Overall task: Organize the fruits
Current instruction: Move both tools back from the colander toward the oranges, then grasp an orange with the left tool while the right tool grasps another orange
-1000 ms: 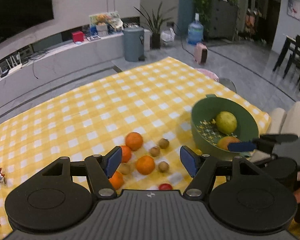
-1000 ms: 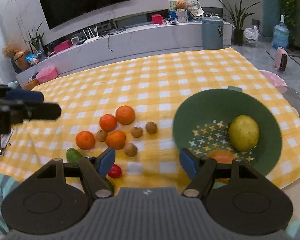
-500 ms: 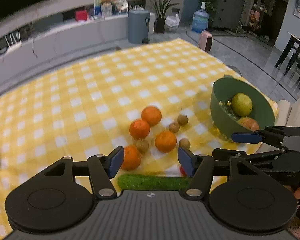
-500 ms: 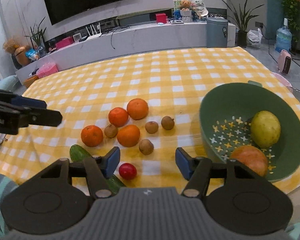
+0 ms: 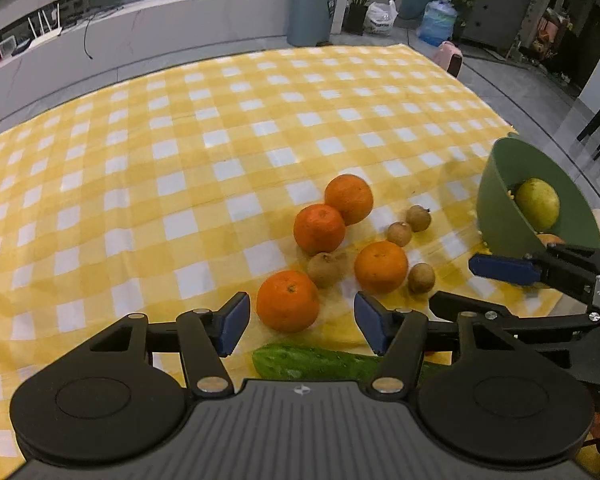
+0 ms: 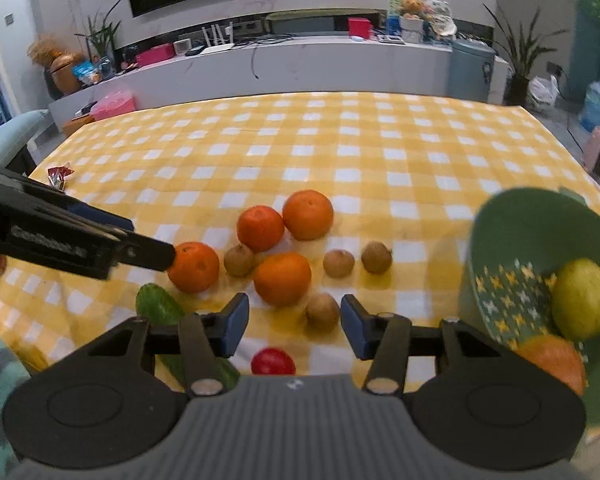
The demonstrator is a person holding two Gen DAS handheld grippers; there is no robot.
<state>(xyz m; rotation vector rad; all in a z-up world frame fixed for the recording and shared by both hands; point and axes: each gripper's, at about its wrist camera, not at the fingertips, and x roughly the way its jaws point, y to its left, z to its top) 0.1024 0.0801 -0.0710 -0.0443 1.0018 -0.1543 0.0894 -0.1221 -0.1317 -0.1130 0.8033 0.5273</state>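
Note:
Several oranges, small brown kiwis, a green cucumber [image 5: 320, 362] and a red tomato [image 6: 273, 361] lie on the yellow checked tablecloth. My left gripper [image 5: 298, 322] is open, its jaws on either side of the nearest orange [image 5: 287, 301], not touching it. My right gripper [image 6: 294, 322] is open and empty, with a kiwi [image 6: 322, 311] just ahead between its fingers. A green bowl [image 6: 520, 240] at the right holds a yellow-green fruit [image 6: 580, 299] and an orange-red fruit [image 6: 552, 362]. The bowl [image 5: 500, 196] also shows in the left wrist view.
The table's near edge is just below both grippers. The right gripper's fingers [image 5: 504, 269] reach in beside the bowl in the left wrist view. A small red wrapper [image 6: 60, 172] lies at the far left of the cloth. A long counter, bin and plants stand beyond the table.
My left gripper has moved down and left, closing in on the nearest orange. My right gripper has moved left, away from the bowl, toward the loose fruit.

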